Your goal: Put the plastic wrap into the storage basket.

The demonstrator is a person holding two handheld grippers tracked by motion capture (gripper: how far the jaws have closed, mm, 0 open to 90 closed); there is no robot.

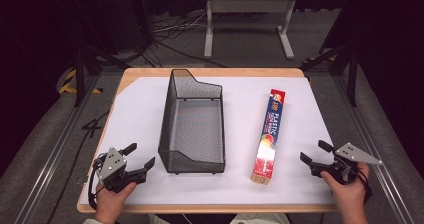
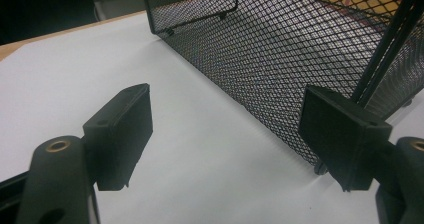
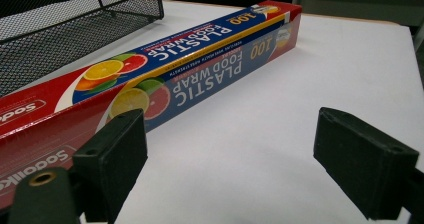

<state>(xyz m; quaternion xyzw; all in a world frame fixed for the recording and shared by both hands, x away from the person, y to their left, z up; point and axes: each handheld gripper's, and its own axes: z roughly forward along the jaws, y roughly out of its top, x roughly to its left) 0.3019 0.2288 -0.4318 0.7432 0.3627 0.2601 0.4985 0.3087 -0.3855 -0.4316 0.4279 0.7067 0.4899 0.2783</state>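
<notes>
my left gripper — jaws wide apart, holding nothing — rests on the white sheet just beside the near left corner of the black mesh basket. my right gripper — jaws likewise spread and empty — sits near the plastic food wrap box, which lies flat right of the basket.

We count one black wire-mesh basket | one long red-and-blue plastic food wrap box, right of the basket | two black two-jaw grippers: left gripper, right gripper | one white table sheet beneath the basket
</notes>
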